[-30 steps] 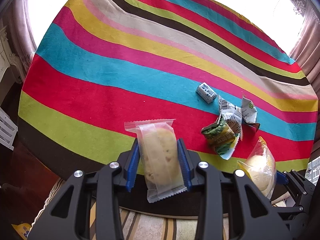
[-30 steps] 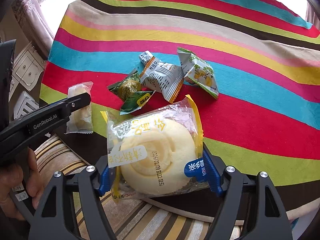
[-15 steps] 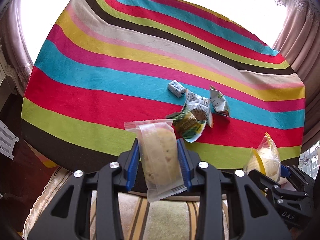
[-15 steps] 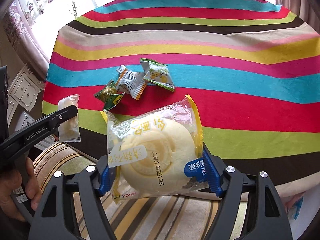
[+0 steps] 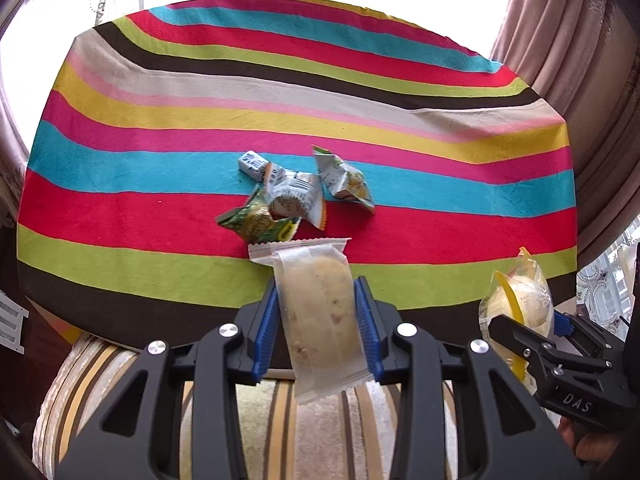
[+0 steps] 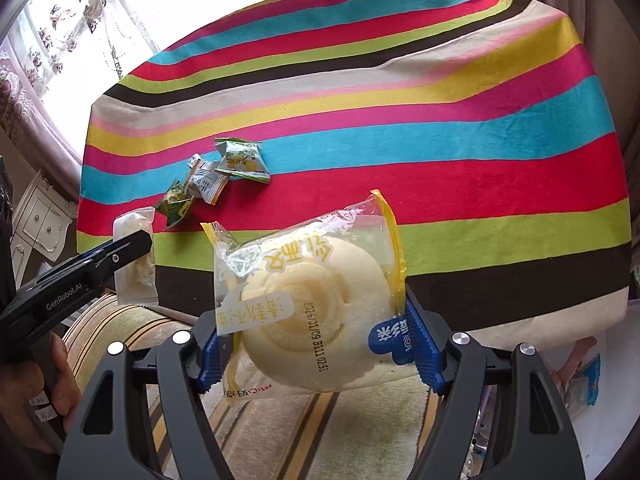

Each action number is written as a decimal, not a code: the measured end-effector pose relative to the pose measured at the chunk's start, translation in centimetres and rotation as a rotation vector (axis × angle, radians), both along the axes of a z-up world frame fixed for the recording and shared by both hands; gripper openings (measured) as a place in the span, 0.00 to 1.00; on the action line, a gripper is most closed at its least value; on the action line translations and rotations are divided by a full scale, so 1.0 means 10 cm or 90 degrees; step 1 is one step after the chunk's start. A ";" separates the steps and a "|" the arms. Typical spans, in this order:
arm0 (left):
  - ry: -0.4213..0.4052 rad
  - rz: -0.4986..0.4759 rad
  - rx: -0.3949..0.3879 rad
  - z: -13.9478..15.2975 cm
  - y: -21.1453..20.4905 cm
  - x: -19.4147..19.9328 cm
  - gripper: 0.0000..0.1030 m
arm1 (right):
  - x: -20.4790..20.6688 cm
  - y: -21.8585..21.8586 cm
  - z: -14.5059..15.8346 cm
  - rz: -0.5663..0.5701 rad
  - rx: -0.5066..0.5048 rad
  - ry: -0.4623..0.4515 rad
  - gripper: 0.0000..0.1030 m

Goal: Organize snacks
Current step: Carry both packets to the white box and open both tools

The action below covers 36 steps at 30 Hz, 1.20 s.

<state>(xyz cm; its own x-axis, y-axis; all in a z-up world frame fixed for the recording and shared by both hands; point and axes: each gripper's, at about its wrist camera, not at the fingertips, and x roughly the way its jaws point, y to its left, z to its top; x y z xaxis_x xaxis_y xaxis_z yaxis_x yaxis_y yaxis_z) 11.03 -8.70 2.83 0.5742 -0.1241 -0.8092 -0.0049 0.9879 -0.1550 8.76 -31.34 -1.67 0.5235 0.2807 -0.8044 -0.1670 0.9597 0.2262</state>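
Note:
My left gripper [image 5: 318, 320] is shut on a clear-wrapped biscuit pack [image 5: 318, 312], held upright above the table's near edge. My right gripper [image 6: 316, 340] is shut on a round pale bun in a clear bag with yellow trim [image 6: 308, 304]. In the left wrist view the bun [image 5: 520, 300] and right gripper [image 5: 532, 332] show at the right edge. The right wrist view has the biscuit pack [image 6: 134, 256] and left gripper [image 6: 132, 248] at the left. Several small snack packets [image 5: 288, 196] lie clustered mid-table, also small snack packets [image 6: 208, 178].
The table wears a bright striped cloth [image 5: 160, 216]. A striped upholstered seat [image 5: 260, 420] lies below both grippers. Curtains [image 5: 580, 60] hang at the right, a white cabinet [image 6: 40, 220] stands at the left. A person's hand [image 6: 28, 392] grips the left tool.
Both grippers have drawn back from the table with their snacks still held; the packet cluster now looks smaller and farther, and more of the striped seat shows below.

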 end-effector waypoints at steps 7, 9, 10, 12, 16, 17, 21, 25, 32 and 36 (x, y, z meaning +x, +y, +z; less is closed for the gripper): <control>0.000 -0.050 0.010 0.01 -0.39 0.01 0.36 | -0.09 -0.35 -0.04 -0.036 0.008 0.003 0.71; 0.001 -0.064 0.014 0.01 -0.50 0.01 0.36 | -0.12 -0.44 -0.06 -0.046 0.011 0.005 0.71; 0.002 -0.071 0.016 0.01 -0.55 0.01 0.36 | -0.13 -0.48 -0.07 -0.051 0.012 0.005 0.71; 0.002 -0.083 0.019 0.01 -0.64 0.00 0.36 | -0.15 -0.57 -0.08 -0.061 0.014 0.006 0.71; 0.002 -0.108 0.025 0.01 -0.83 -0.02 0.36 | -0.21 -0.72 -0.13 -0.079 0.016 0.010 0.71; 0.002 -0.116 0.027 0.01 -0.88 -0.02 0.36 | -0.23 -0.76 -0.15 -0.084 0.017 0.011 0.71; 0.003 -0.149 0.030 0.00 -1.11 -0.05 0.36 | -0.32 -0.96 -0.22 -0.106 0.018 0.020 0.71; 0.004 -0.189 0.034 -0.01 -1.39 -0.08 0.36 | -0.42 -1.20 -0.31 -0.134 0.023 0.029 0.71; 0.009 -0.273 0.050 -0.06 -1.96 -0.17 0.36 | -0.62 -1.77 -0.45 -0.206 0.043 0.045 0.71; 0.020 -0.329 0.061 -0.12 -2.30 -0.25 0.36 | -0.77 -2.12 -0.50 -0.244 0.053 0.049 0.71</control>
<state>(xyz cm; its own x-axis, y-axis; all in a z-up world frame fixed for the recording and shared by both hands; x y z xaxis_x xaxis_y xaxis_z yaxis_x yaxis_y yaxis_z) 8.49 -31.68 1.67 0.4332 -0.3097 -0.8464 0.4837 0.8723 -0.0717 1.10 -52.52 -6.71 0.5423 0.1427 -0.8280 0.2195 0.9272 0.3036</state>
